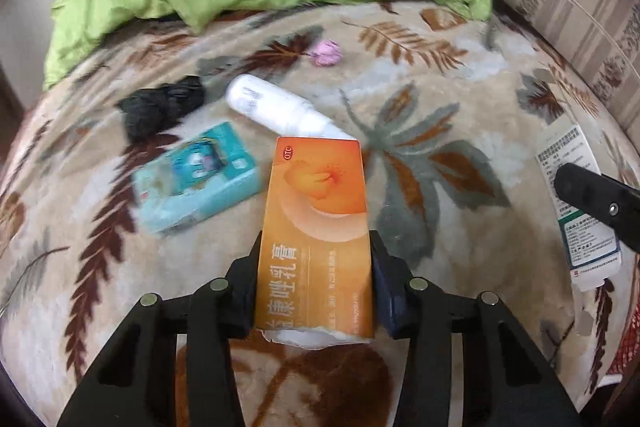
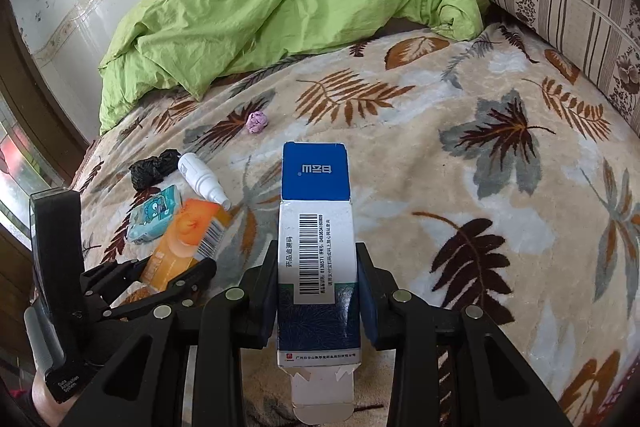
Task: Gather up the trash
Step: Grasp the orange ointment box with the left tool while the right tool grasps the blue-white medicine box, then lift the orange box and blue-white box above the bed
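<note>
So my left fingers (image 1: 316,291) are clamped on the orange cardboard medicine box (image 1: 318,223), right fingers (image 2: 318,301) squeezing a blue-and-white barcoded carton (image 2: 316,247), both held above the leaf-patterned bed blanket (image 2: 460,187), where a white plastic bottle (image 1: 272,107), teal tissue pack (image 1: 196,175), crumpled black bag (image 1: 160,107) and pink paper wad (image 1: 327,53) lie.

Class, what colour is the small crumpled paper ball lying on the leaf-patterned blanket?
Pink-purple; the crumpled paper ball shows best in the right wrist view.

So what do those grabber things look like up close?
Both are black plastic. The left gripper and right gripper each have angled struts with long cut-out slots, dotted with round silver studs. The fingers have dark blue pads inside. From the right wrist view, the left gripper has a black upright block, a grey handle grip and small white lettering near the bottom.
</note>
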`<action>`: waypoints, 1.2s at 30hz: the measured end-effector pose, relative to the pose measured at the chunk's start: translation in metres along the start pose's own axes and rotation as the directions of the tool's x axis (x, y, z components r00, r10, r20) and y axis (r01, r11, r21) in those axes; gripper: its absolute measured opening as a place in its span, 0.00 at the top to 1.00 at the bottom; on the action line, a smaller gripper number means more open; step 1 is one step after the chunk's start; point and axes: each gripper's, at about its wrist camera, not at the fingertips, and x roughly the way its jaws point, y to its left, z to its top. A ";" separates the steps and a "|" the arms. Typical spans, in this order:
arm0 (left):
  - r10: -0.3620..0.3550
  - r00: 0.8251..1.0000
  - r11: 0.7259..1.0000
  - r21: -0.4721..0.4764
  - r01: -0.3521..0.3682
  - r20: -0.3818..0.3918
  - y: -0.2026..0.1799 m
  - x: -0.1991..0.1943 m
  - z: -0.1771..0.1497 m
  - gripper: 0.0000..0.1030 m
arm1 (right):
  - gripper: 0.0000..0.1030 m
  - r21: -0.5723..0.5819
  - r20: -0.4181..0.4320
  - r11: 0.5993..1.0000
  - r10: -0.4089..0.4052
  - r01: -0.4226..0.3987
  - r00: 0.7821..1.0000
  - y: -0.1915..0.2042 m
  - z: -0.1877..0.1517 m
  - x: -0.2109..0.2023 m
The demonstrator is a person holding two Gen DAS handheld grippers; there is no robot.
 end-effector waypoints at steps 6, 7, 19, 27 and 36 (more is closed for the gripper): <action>0.098 0.987 0.993 -0.076 -0.088 0.130 0.019 -0.051 -0.012 0.57 | 0.65 -0.028 0.035 1.000 0.012 -0.011 0.999 0.010 -0.001 -0.013; 0.123 0.981 0.989 -0.097 -0.109 0.150 0.022 -0.061 -0.013 0.57 | 0.65 -0.038 0.046 0.999 0.016 -0.014 0.999 0.014 -0.002 -0.016; 0.185 0.948 0.979 -0.130 -0.156 0.258 0.029 -0.143 -0.031 0.57 | 0.65 -0.115 0.136 0.992 0.069 -0.054 0.988 0.047 -0.012 -0.070; 0.170 0.927 0.984 -0.118 -0.137 0.335 0.019 -0.189 -0.037 0.57 | 0.65 -0.166 0.172 0.981 0.124 -0.096 0.977 0.066 -0.019 -0.119; 0.164 0.903 0.985 -0.118 -0.127 0.398 0.014 -0.229 -0.042 0.57 | 0.65 -0.185 0.234 0.977 0.147 -0.105 0.961 0.076 -0.021 -0.164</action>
